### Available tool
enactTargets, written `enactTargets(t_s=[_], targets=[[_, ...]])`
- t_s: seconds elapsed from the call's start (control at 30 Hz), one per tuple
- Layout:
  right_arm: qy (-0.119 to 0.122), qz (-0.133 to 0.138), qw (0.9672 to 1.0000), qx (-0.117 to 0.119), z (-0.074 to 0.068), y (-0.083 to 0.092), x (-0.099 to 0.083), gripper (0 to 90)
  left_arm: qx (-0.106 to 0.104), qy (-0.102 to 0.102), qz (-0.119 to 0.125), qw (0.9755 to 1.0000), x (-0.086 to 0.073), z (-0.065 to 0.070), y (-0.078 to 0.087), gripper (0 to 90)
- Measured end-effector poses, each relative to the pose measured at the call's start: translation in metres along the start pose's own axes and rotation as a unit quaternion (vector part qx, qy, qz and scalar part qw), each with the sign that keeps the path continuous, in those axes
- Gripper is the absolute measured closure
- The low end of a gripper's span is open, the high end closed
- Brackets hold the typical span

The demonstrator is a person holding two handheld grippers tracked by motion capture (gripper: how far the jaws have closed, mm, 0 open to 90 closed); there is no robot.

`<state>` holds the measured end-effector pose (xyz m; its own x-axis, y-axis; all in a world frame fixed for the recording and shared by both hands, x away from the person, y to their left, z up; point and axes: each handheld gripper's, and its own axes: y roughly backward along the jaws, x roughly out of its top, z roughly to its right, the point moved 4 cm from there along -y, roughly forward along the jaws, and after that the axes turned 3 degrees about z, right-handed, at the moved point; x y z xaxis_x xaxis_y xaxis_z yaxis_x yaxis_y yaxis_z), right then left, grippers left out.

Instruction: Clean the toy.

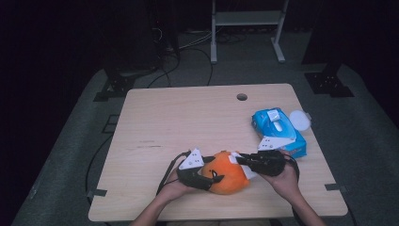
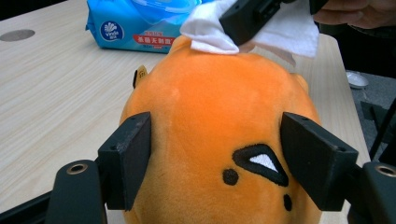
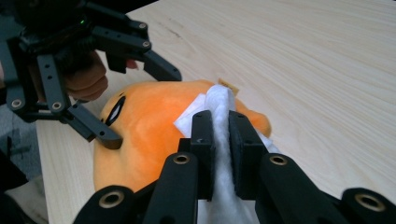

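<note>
A light wooden table carries everything, with a round cable hole near its far edge. On the near part of it, in front of the person, lies an orange plush toy with black stitched face markings; it rests on the tabletop between the two hands. Farther back and to the right sits a blue pack of wet wipes, well apart from the toy, with a small round white lid just beside it at the table's right edge.

The left hand-held gripper comes in from the left and clasps the plush toy: in the left gripper view its two black pads press into the orange fabric on either side of the toy's body, so it is gripping the toy. The right hand-held gripper reaches in from the right, its jaws closed tight on a folded white wipe. In the right gripper view the wipe stands pinched between the jaws, and its free end lies against the top of the toy. In the left gripper view the same wipe touches the toy's far upper side, near a small tan tag.
</note>
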<state>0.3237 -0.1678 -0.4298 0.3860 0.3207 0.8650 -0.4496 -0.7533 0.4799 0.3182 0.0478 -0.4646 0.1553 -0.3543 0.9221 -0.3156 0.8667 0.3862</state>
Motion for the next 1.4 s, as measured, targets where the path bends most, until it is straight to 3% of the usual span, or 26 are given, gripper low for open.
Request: enactTargets(t_s=[0.03,0.1,0.2,0.23,0.4,0.43,0.57,0.7,0.8,0.9,0.97,1.0,1.03,1.13,1.17,1.27,1.3,1.33,1.4], targets=[[0.007,-0.003,1.0000,0.002,-0.002,-0.001,0.000,80.8,-0.004,0.002,0.000,1.0000,0.001,-0.001,0.001,25.3],[0.010,-0.004,0.9999,0.005,-0.004,-0.001,0.000,80.8,-0.016,0.030,0.005,0.9994,0.004,-0.004,0.004,19.3],[0.019,-0.011,0.9997,0.005,-0.007,0.001,-0.002,80.7,-0.005,0.045,-0.001,0.9990,0.006,-0.007,0.004,9.8],[0.019,-0.012,0.9997,0.006,-0.007,0.002,-0.002,80.7,-0.006,0.060,-0.011,0.9981,0.003,-0.008,0.002,9.7],[0.017,-0.005,0.9996,0.022,-0.013,0.000,0.002,80.7,-0.006,0.044,-0.016,0.9989,0.001,-0.004,-0.003,16.6],[0.019,-0.003,0.9995,0.026,-0.015,-0.002,0.004,80.7,-0.006,0.021,-0.017,0.9996,0.003,0.001,-0.005,18.3],[0.033,-0.005,0.9993,0.015,-0.017,-0.003,0.009,80.7,-0.002,-0.002,-0.020,0.9998,0.004,0.007,-0.005,19.0],[0.016,-0.005,0.9998,0.011,-0.005,-0.001,0.002,80.7,-0.009,0.002,-0.015,0.9999,0.003,0.006,-0.004,19.5],[0.014,-0.012,0.9997,0.015,-0.005,0.001,-0.001,80.5,-0.014,0.010,-0.013,0.9998,0.006,0.004,-0.002,11.4],[0.027,-0.021,0.9989,0.032,-0.012,0.001,-0.004,80.4,-0.004,0.067,-0.015,0.9976,0.004,-0.005,-0.002,2.4],[0.028,-0.023,0.9988,0.033,-0.014,0.001,-0.004,80.4,-0.016,0.098,-0.022,0.9948,0.001,-0.007,-0.005,2.4],[0.029,-0.024,0.9987,0.035,-0.014,0.000,-0.003,80.4,-0.029,0.117,-0.037,0.9920,-0.001,-0.007,-0.008,2.6],[0.031,-0.024,0.9986,0.036,-0.015,0.000,-0.003,80.5,-0.032,0.119,-0.043,0.9914,-0.002,-0.005,-0.009,6.1],[0.037,-0.026,0.9985,0.029,-0.016,0.000,-0.002,80.5,-0.029,0.103,-0.049,0.9931,0.001,-0.003,-0.007,19.7],[0.033,-0.020,0.9989,0.024,-0.015,0.002,0.000,80.6,-0.015,0.066,-0.037,0.9970,0.005,-0.001,-0.005,25.7],[0.033,-0.005,0.9993,0.017,-0.016,0.006,0.006,80.7,0.014,0.006,-0.014,0.9998,0.014,0.005,-0.004,31.7],[0.035,-0.001,0.9993,0.011,-0.017,0.008,0.009,80.7,0.023,-0.012,-0.014,0.9996,0.016,0.006,-0.004,32.0],[0.038,0.002,0.9993,0.008,-0.017,0.008,0.011,80.7,0.041,-0.046,-0.011,0.9980,0.020,0.008,-0.004,32.0],[0.042,0.004,0.9991,-0.001,-0.017,0.007,0.014,80.7,0.060,-0.085,-0.007,0.9946,0.021,0.010,-0.004,32.0]])
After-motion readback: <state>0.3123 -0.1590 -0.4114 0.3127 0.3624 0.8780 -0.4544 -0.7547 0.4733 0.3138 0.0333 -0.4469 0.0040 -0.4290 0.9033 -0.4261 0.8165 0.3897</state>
